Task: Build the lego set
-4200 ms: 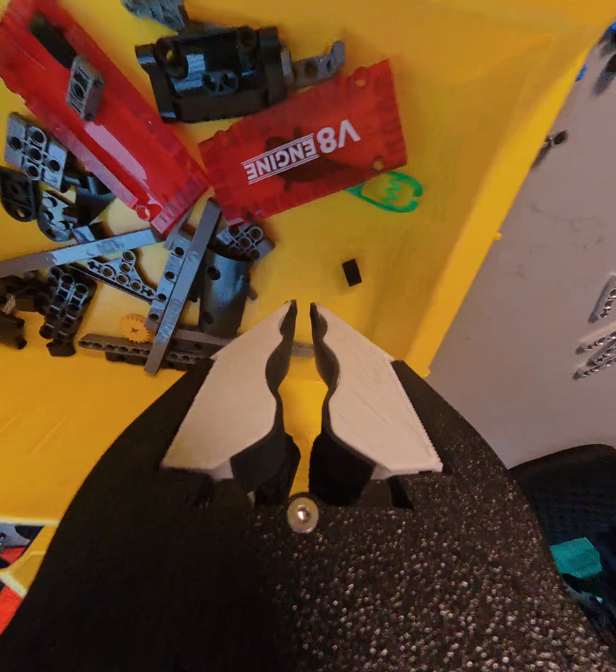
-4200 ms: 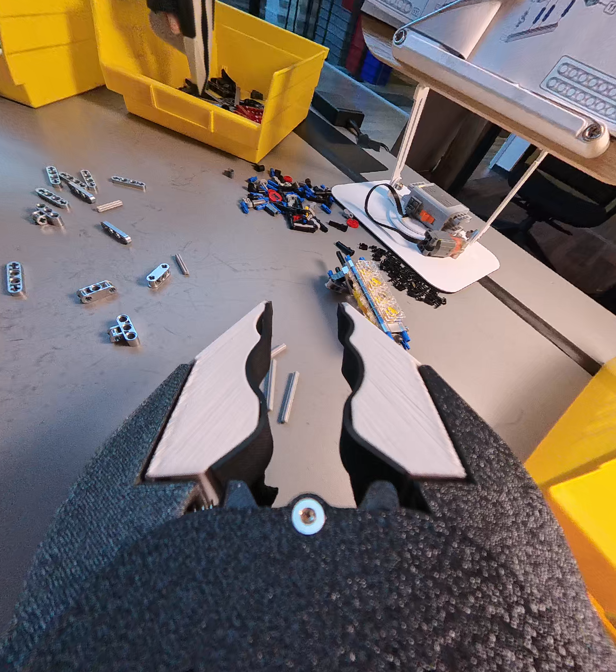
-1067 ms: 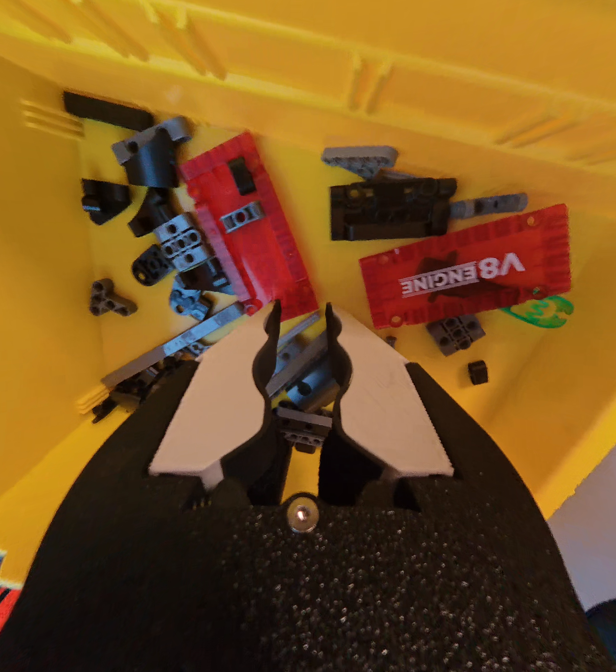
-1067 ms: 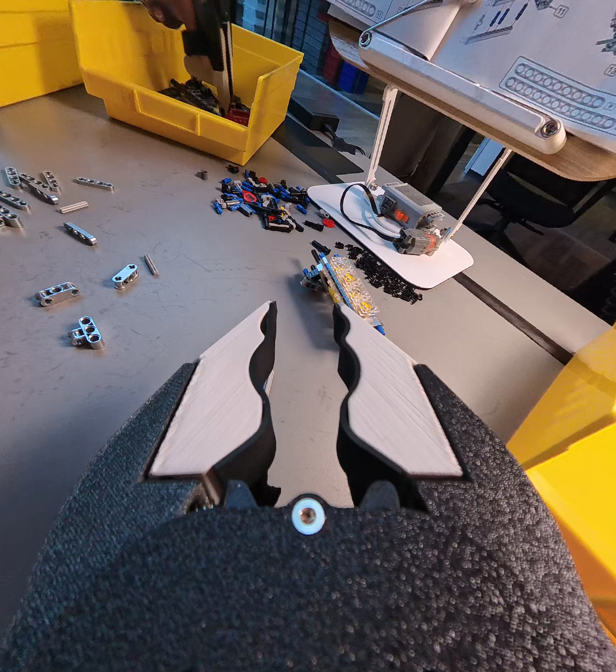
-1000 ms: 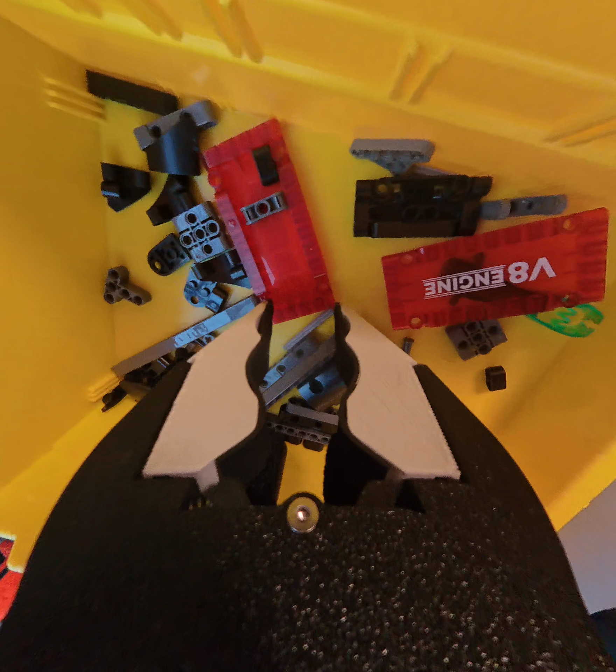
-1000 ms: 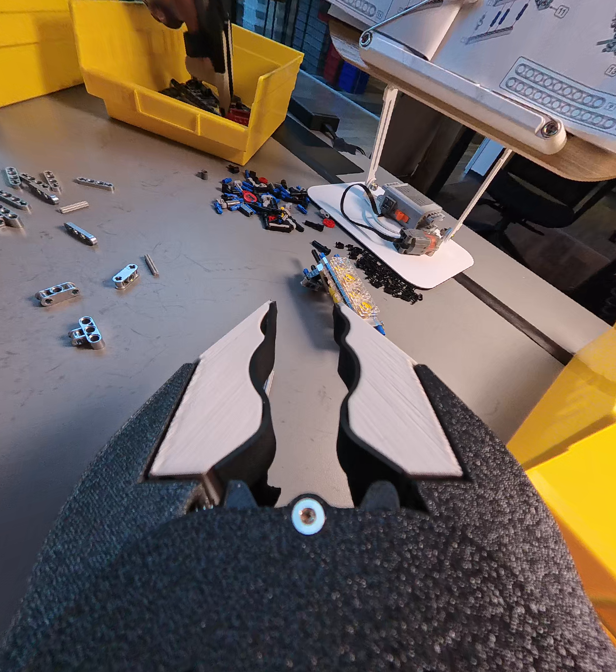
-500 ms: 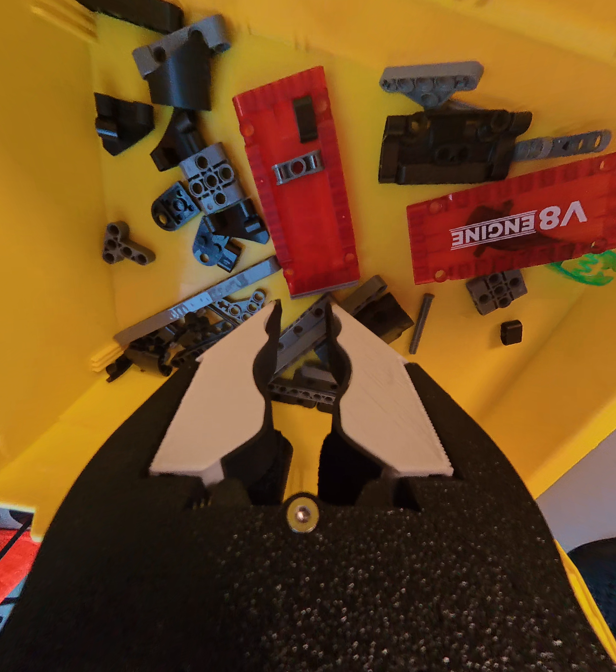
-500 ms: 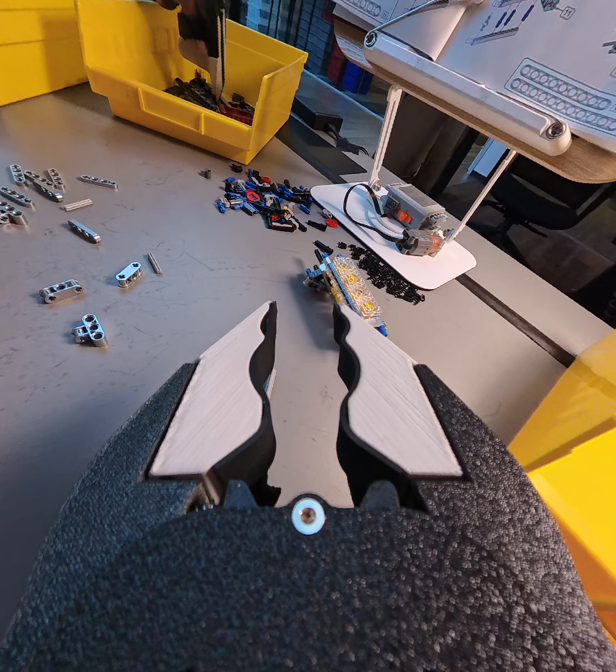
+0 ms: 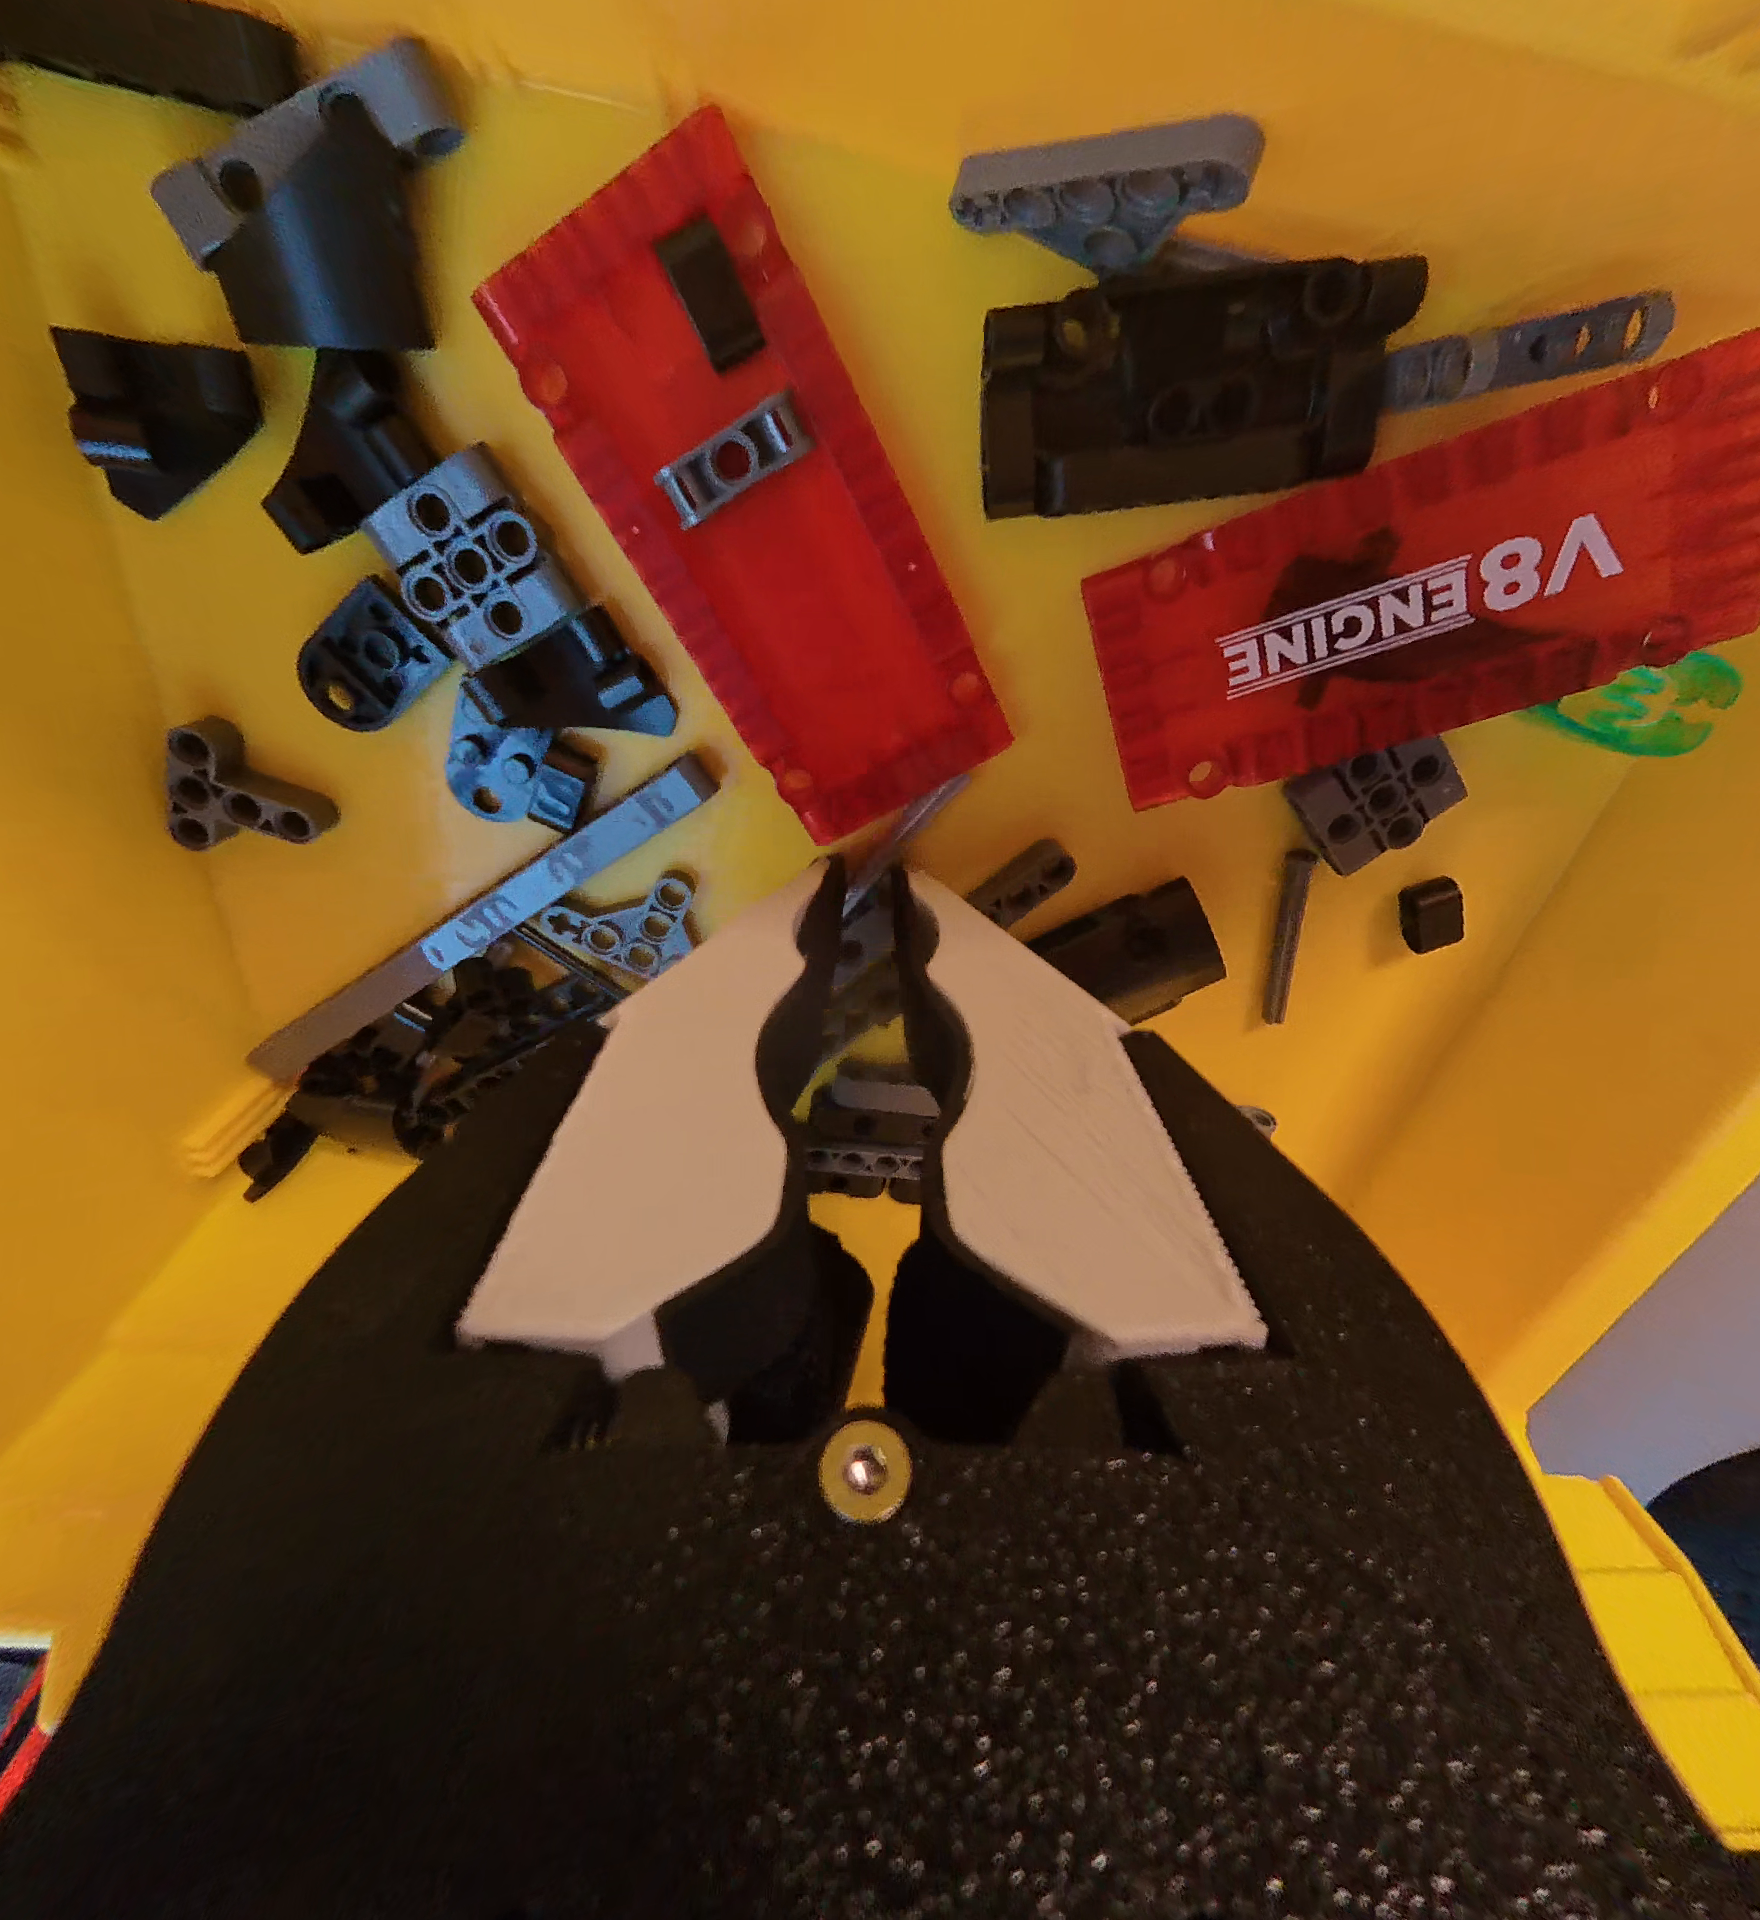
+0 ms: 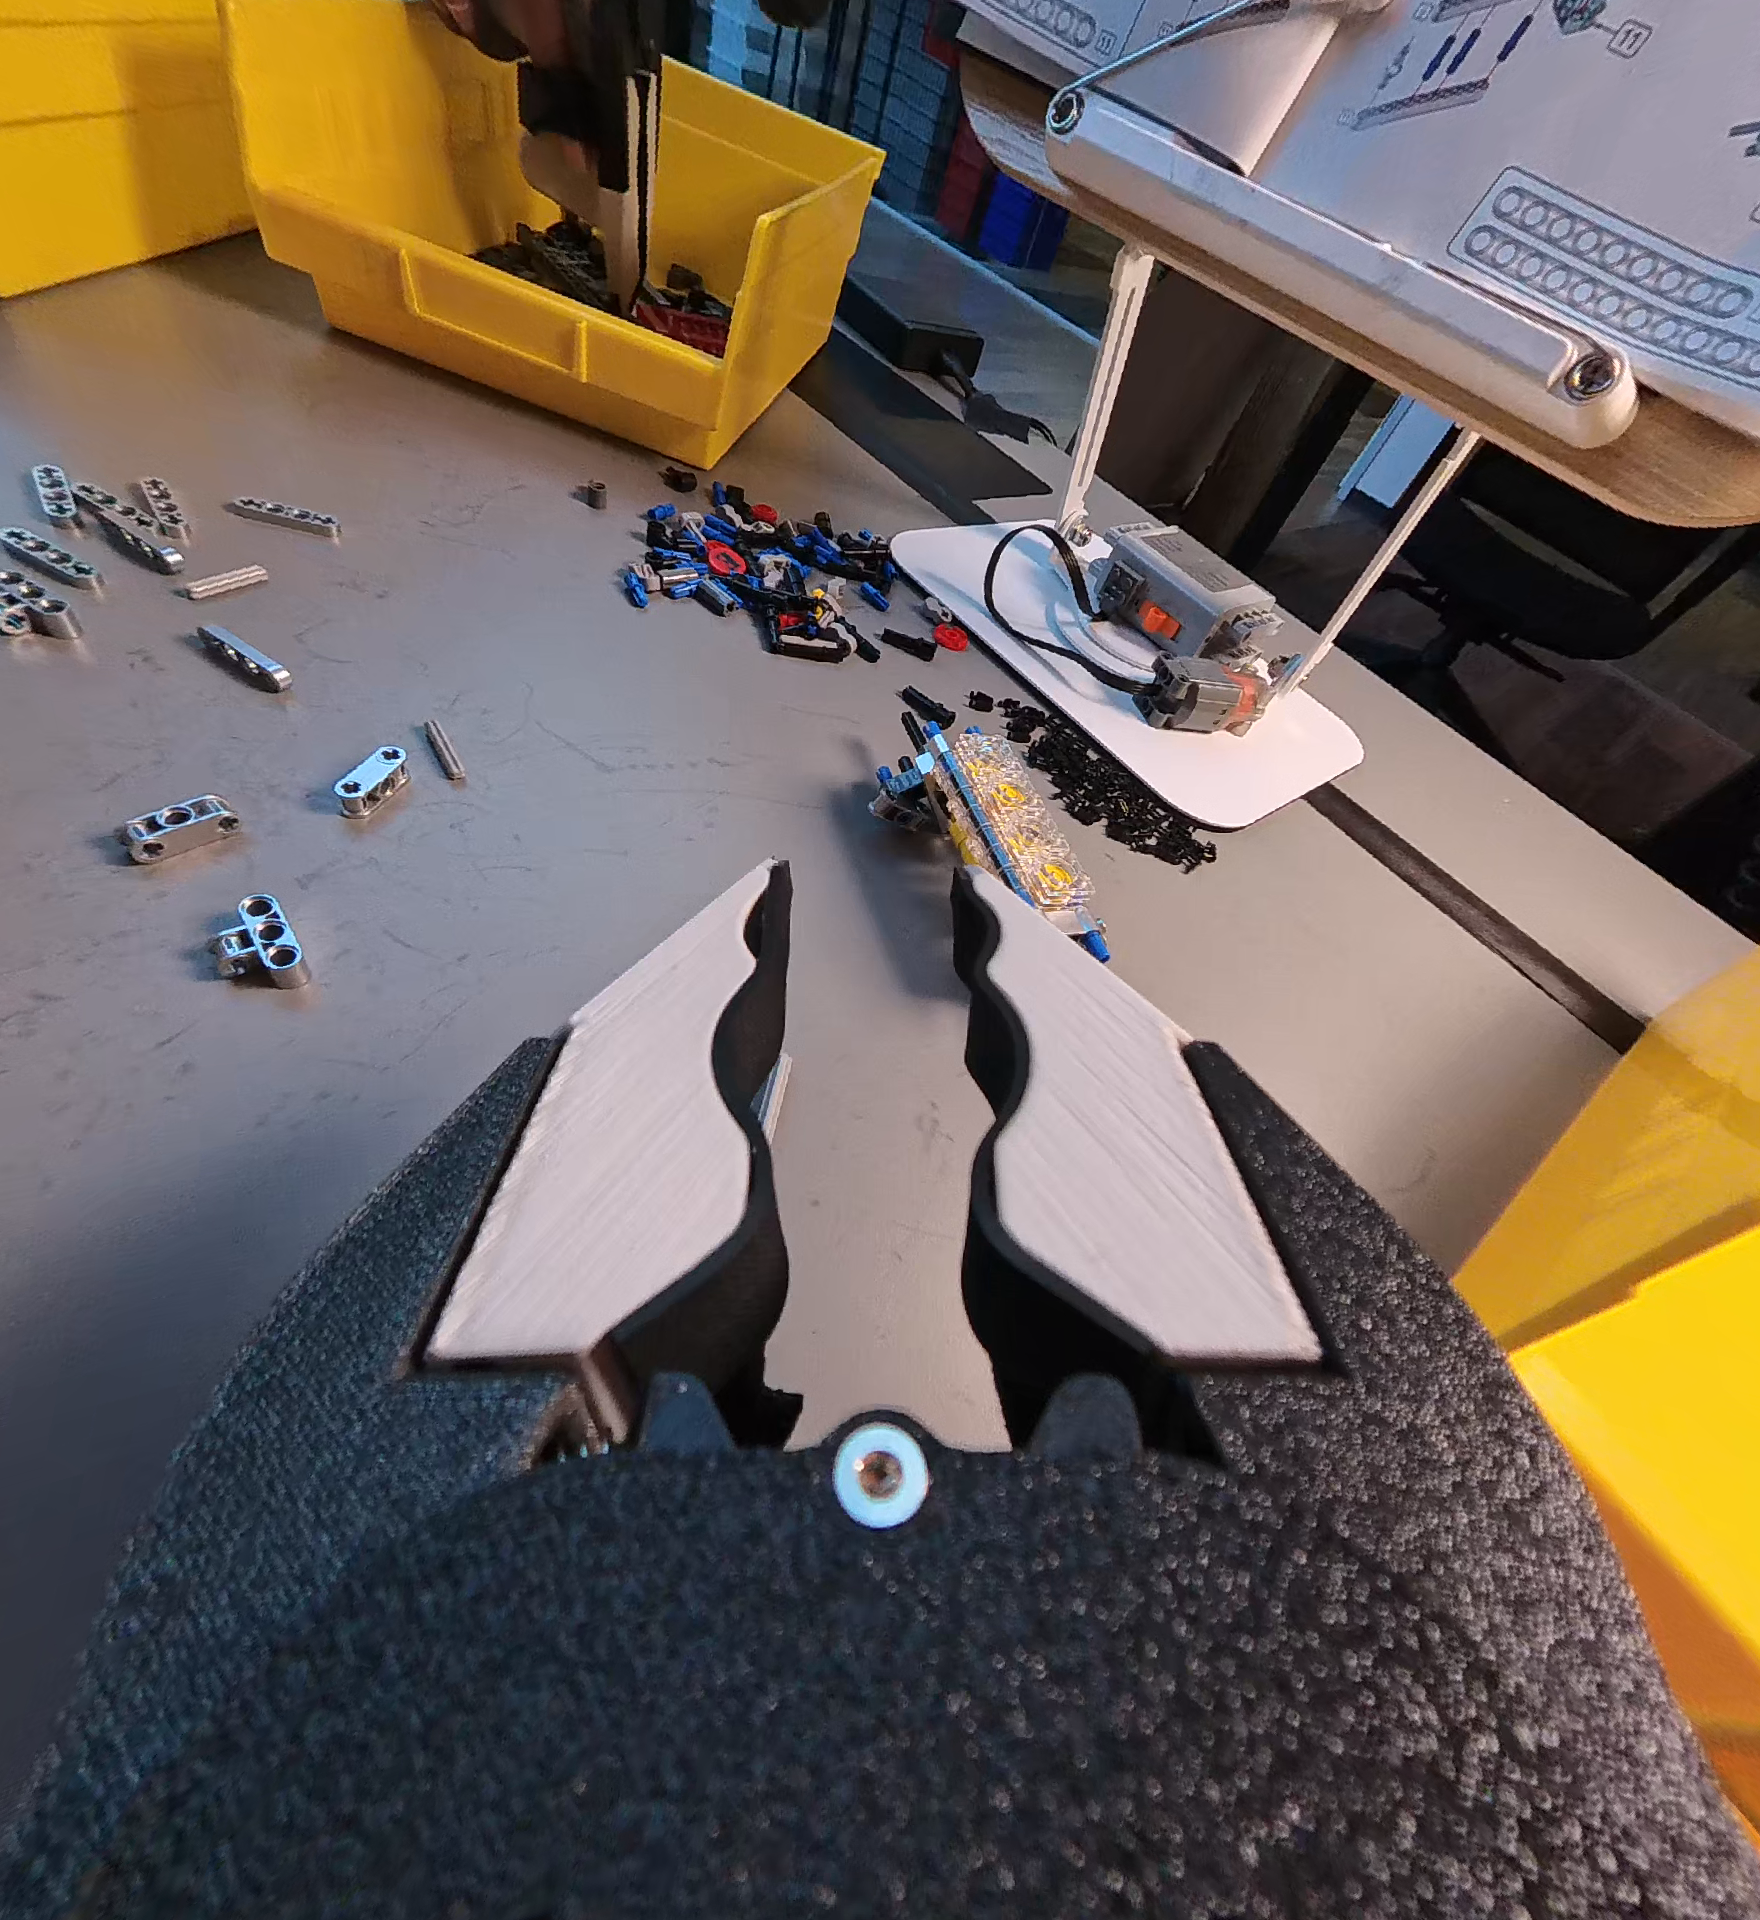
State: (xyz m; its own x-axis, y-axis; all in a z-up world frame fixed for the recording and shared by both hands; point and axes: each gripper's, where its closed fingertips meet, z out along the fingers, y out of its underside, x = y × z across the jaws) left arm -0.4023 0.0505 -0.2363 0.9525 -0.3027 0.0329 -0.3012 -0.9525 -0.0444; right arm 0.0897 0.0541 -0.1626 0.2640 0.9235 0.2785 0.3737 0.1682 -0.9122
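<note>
My left gripper [image 9: 865, 883] is down inside a yellow bin [image 9: 1271, 104]. Its jaws are closed on a long grey beam [image 9: 923, 821] that sticks out past the tips, under the corner of a plain red panel [image 9: 741, 499]. A second red panel with white writing [image 9: 1427, 582] lies to the right. Black and grey parts lie all around. The right wrist view shows the same gripper [image 10: 627, 239] far off in that bin [image 10: 502, 312]. My right gripper [image 10: 871, 883] is open and empty above the grey table [image 10: 543, 1039], next to a small assembly with clear yellow parts [image 10: 1001, 821].
Loose grey beams [image 10: 180, 826] lie at the table's left. A pile of small blue and black pins [image 10: 762, 582] lies in the middle. A white stand base [image 10: 1271, 769] carries a grey motor box and holds a paper sheet above. Another yellow bin [image 10: 1686, 1247] is close on the right. The left gripper's tips are roughly 50 centimetres from the right gripper's.
My left gripper opened over the pile in the bin, then closed its jaws on the grey beam. My right gripper stayed open and hardly moved.
</note>
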